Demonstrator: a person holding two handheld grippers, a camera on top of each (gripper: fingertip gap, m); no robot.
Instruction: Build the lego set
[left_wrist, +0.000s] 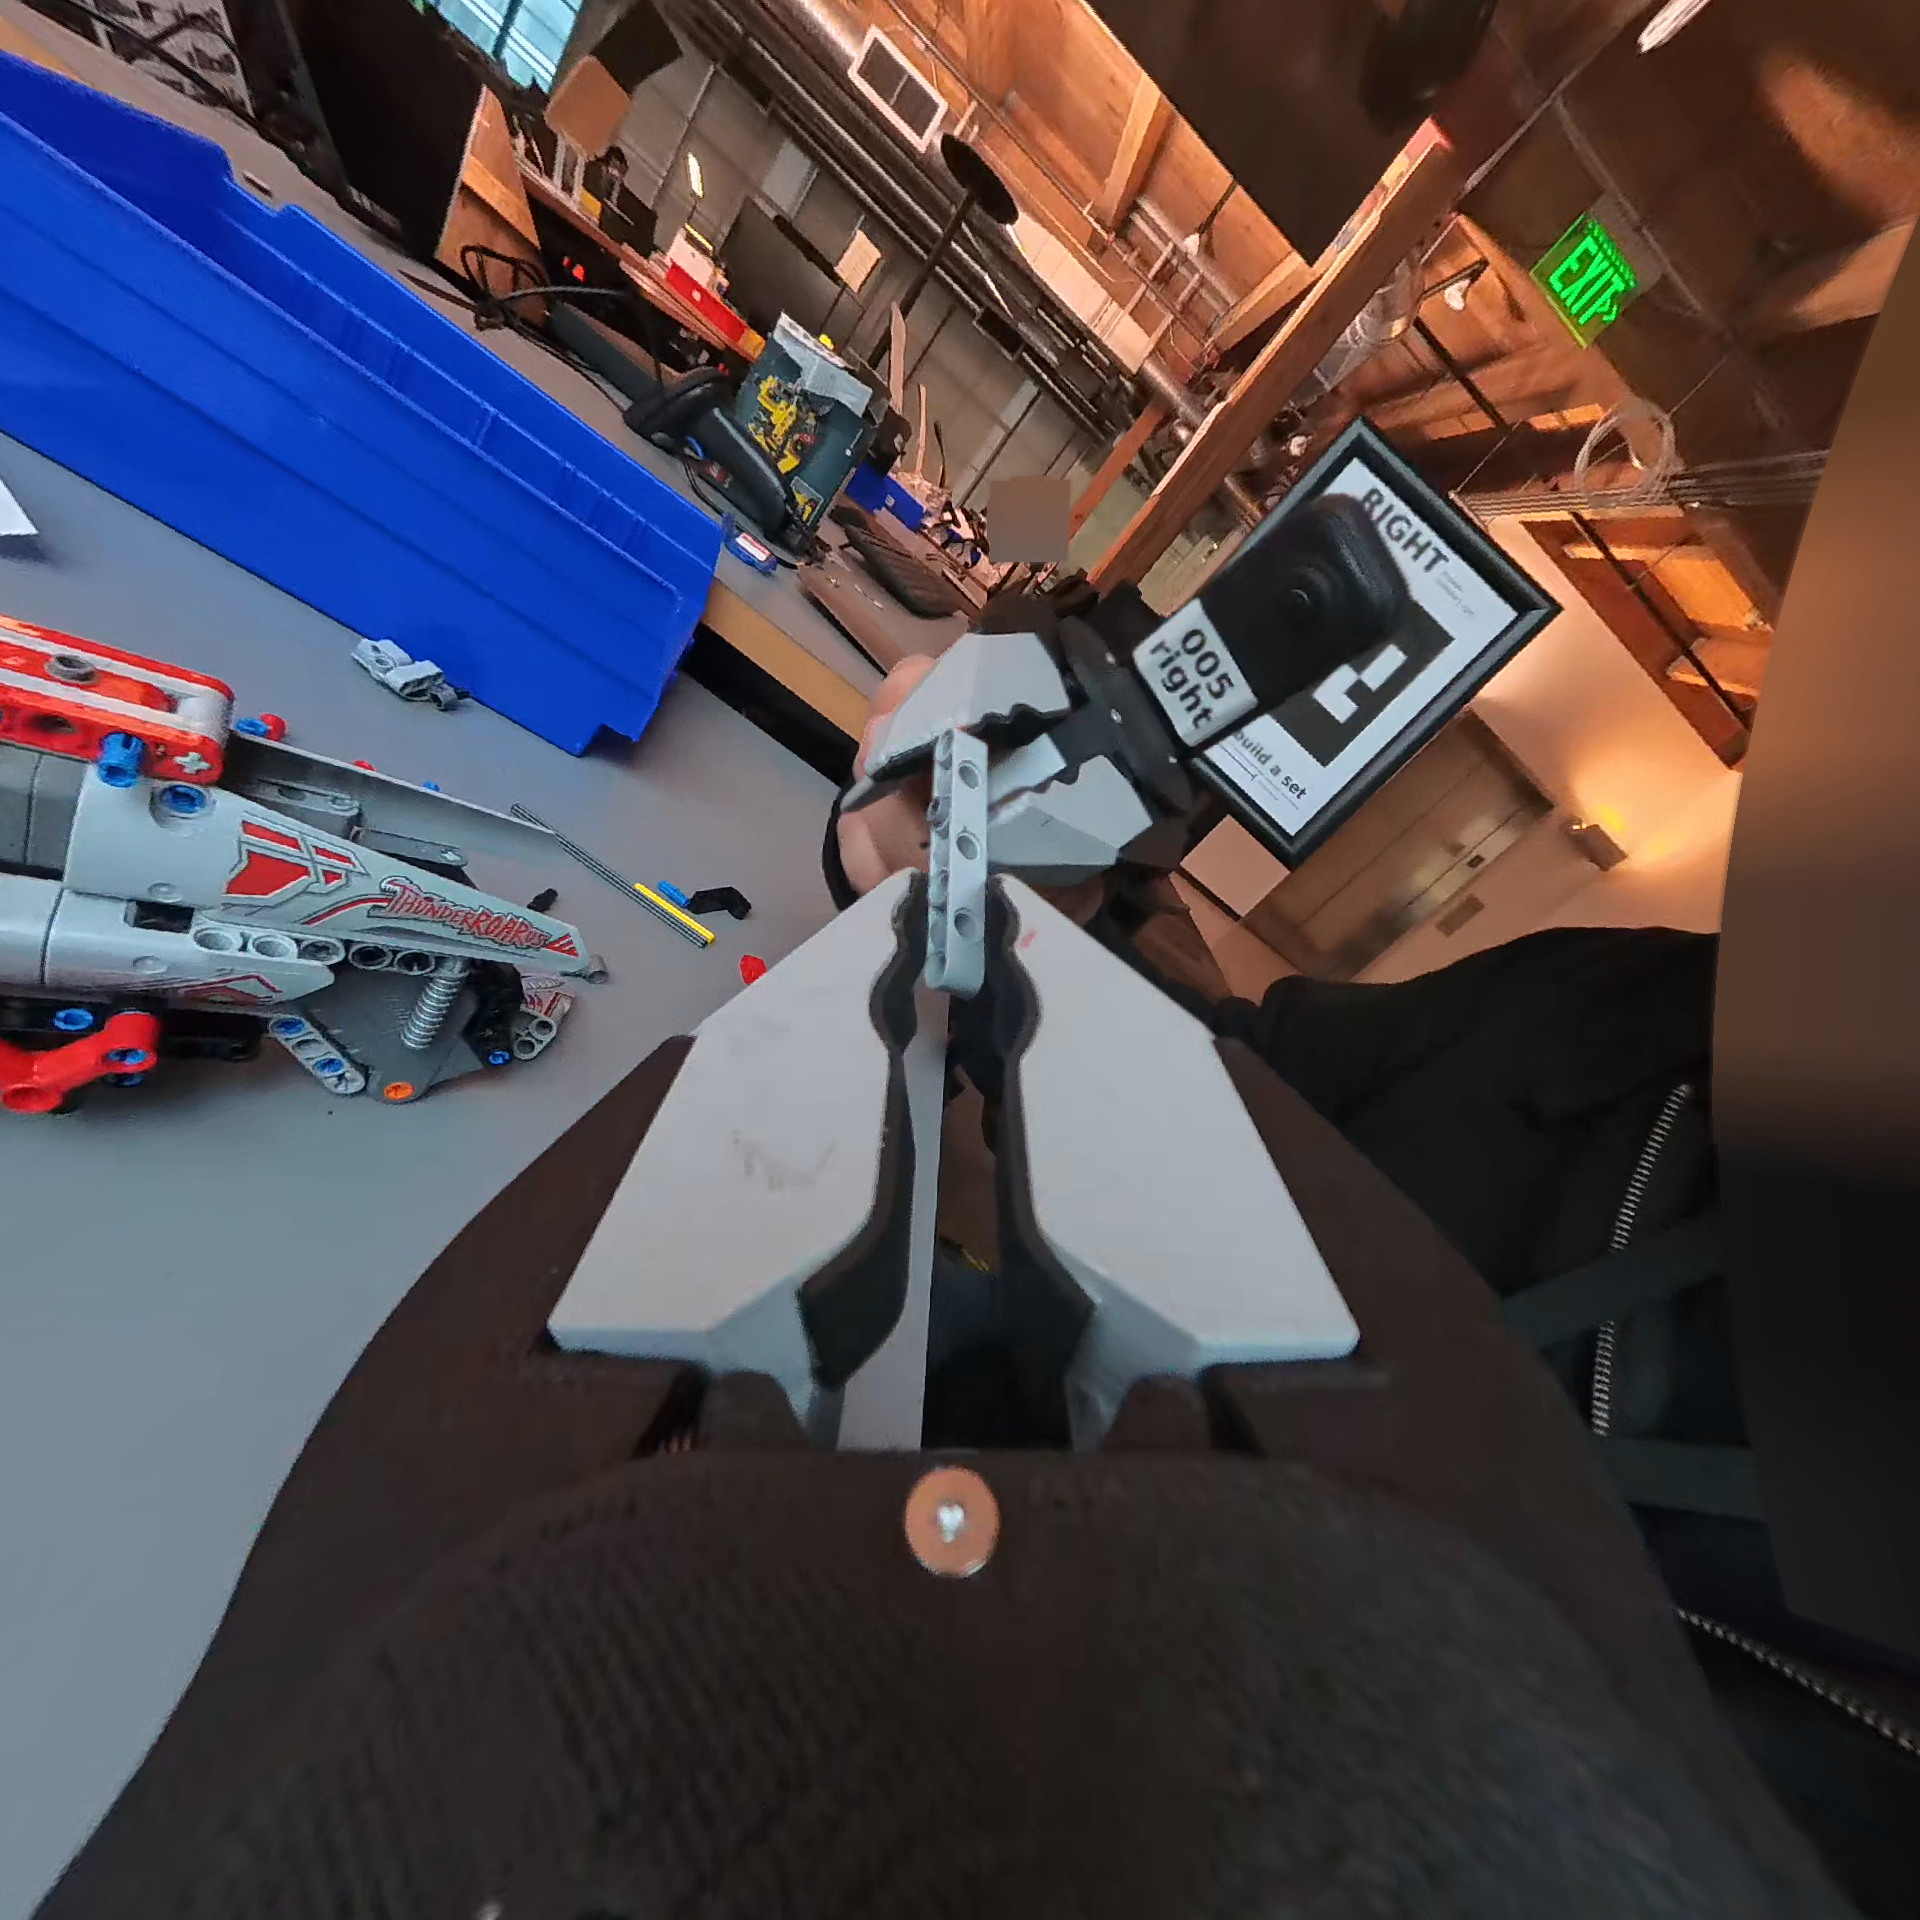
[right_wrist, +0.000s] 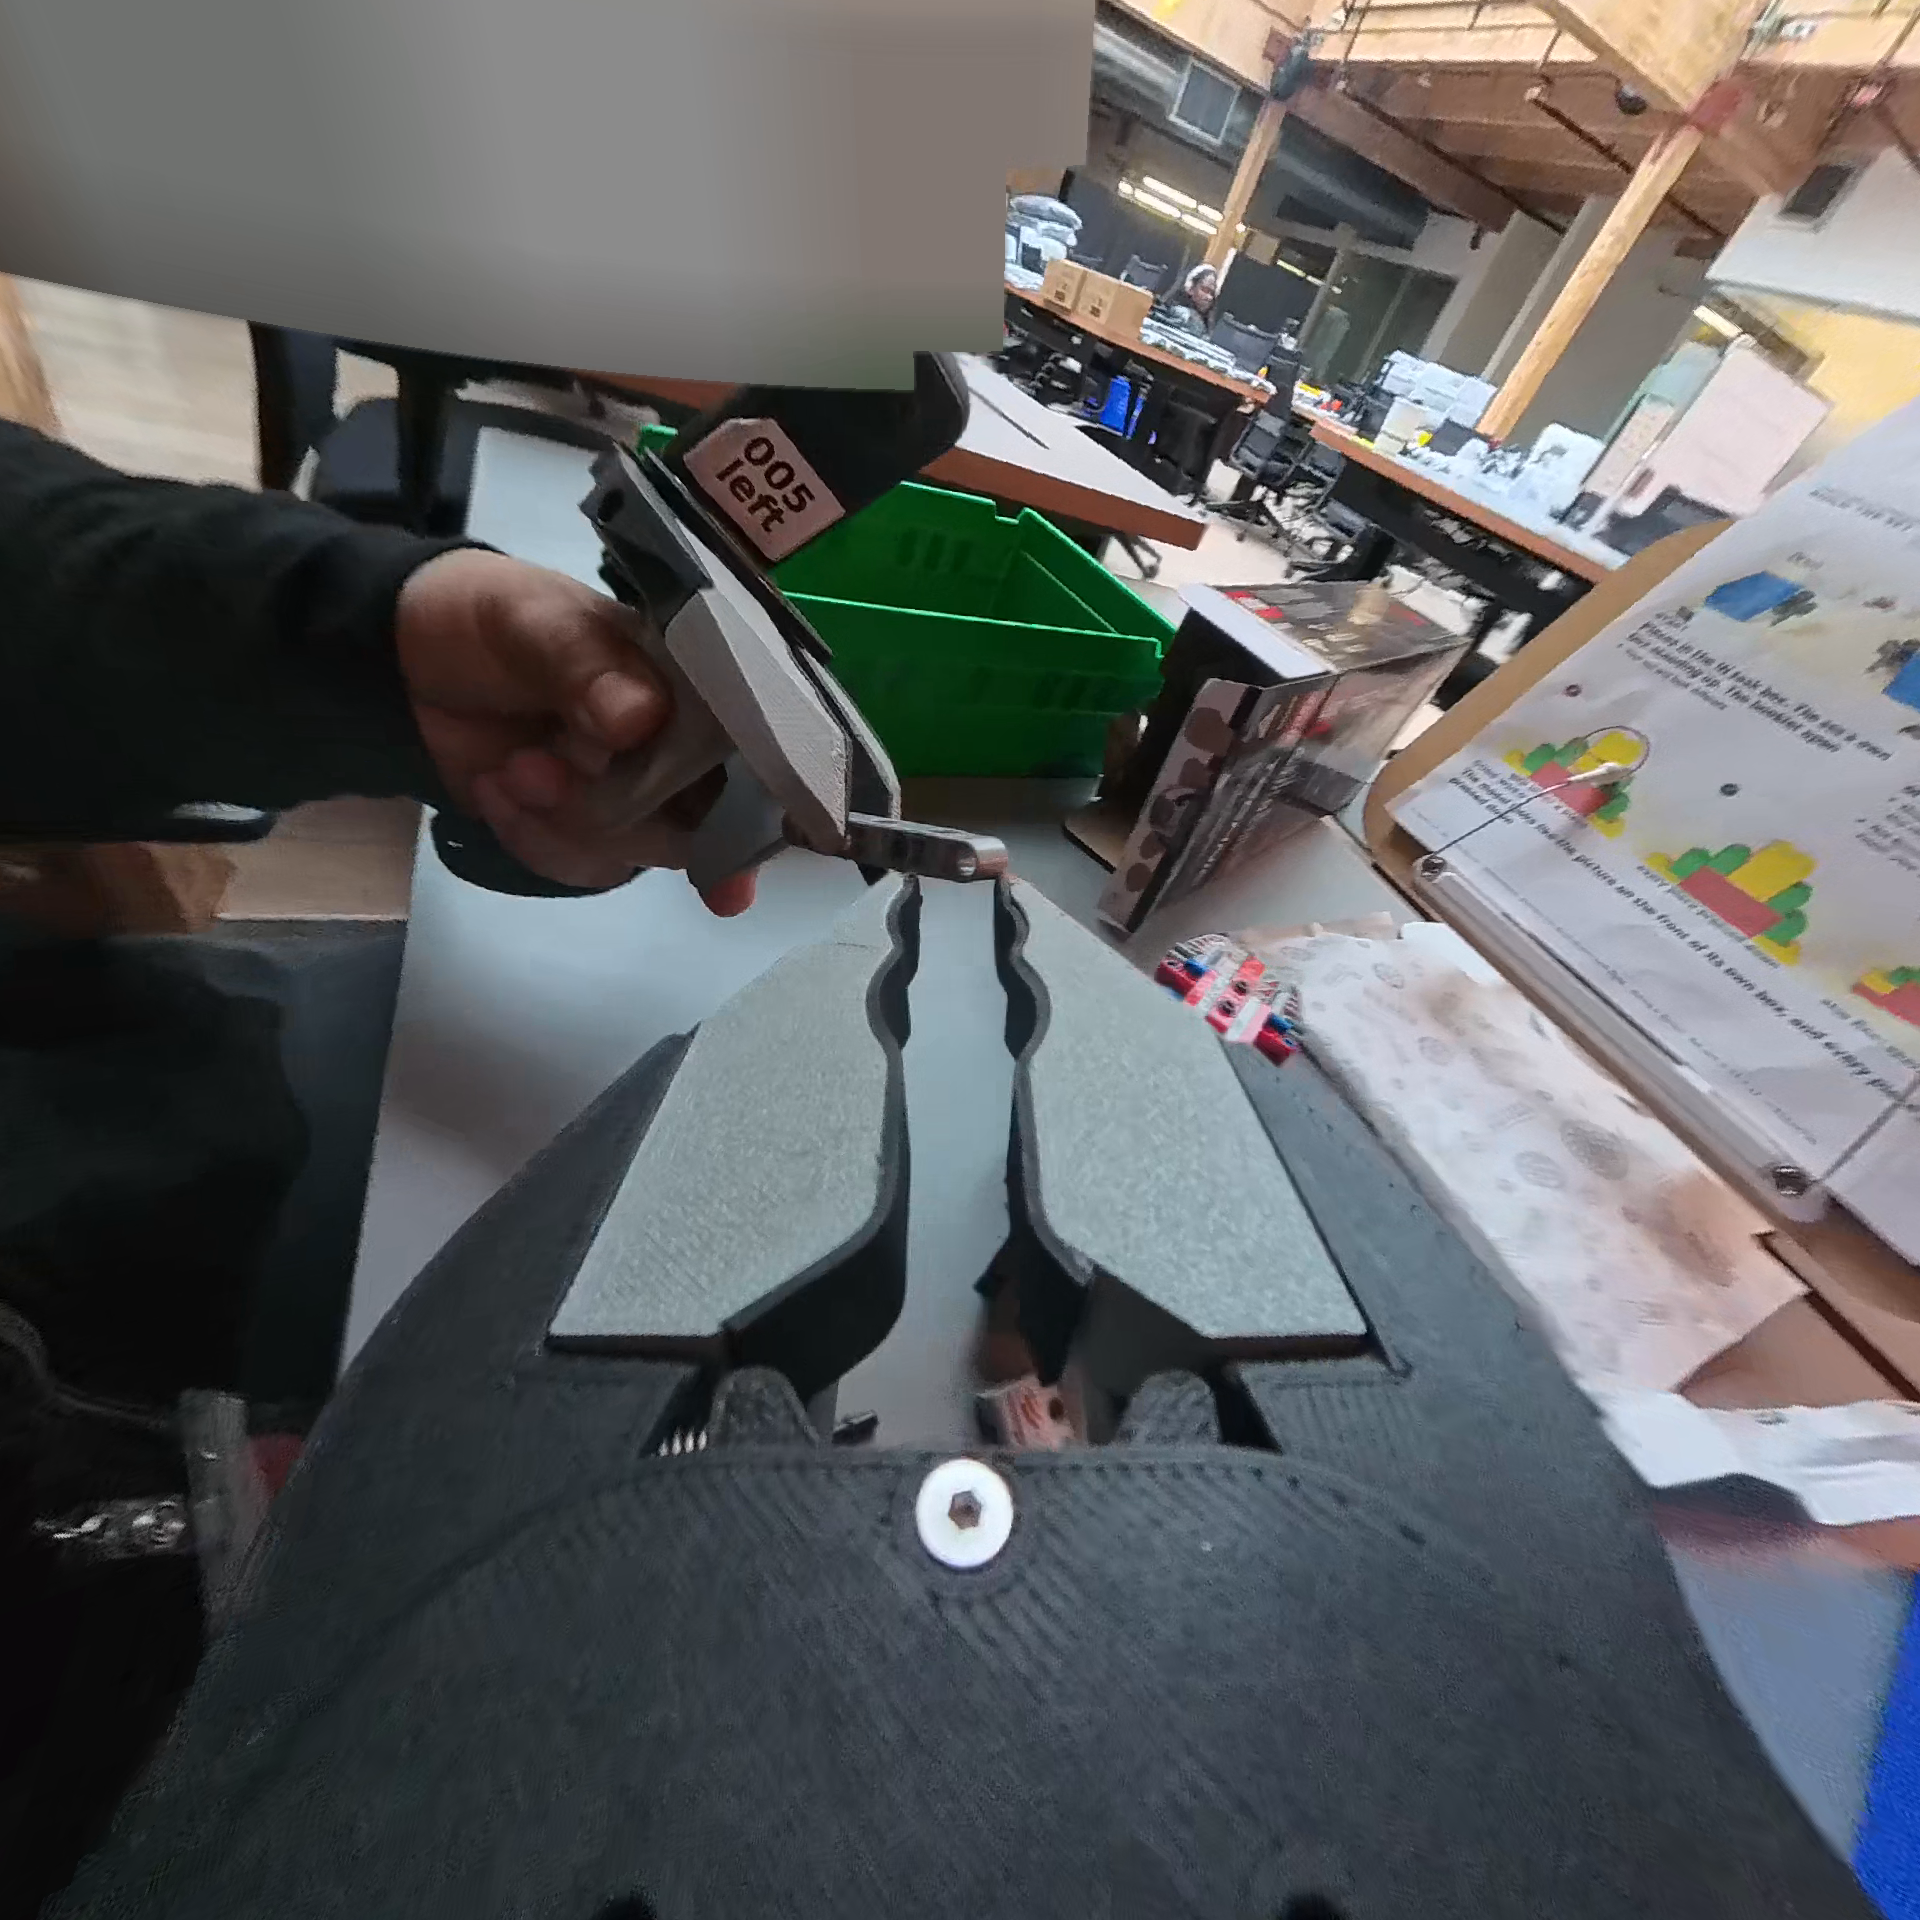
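Observation:
A light grey Technic beam with holes (left_wrist: 958, 862) is held upright in the air between both grippers. My left gripper (left_wrist: 956, 888) is shut on its lower half. It also shows in the right wrist view (right_wrist: 862, 831), held by a hand, with the beam (right_wrist: 925, 847) sticking out sideways. My right gripper (right_wrist: 956, 883) is open, with its fingertips on either side of the beam's free end. In the left wrist view its jaws (left_wrist: 940, 774) straddle the beam's top end. The partly built grey and red model (left_wrist: 260, 914) lies on the grey table (left_wrist: 260, 1299) to the left.
A blue bin (left_wrist: 312, 395) stands behind the model. Loose parts lie near it: a grey connector (left_wrist: 405, 665), a thin axle (left_wrist: 623, 883), a black piece (left_wrist: 722, 899). A green bin (right_wrist: 966, 644), the set's box (right_wrist: 1278, 727), an instruction board (right_wrist: 1714, 831), a paper bag (right_wrist: 1507, 1122) and red pieces (right_wrist: 1236, 997) are on the right. Less than 4 cm separates the two grippers' tips. The grey connector (left_wrist: 405, 665) is about 30 centimeters from my right fingertips.

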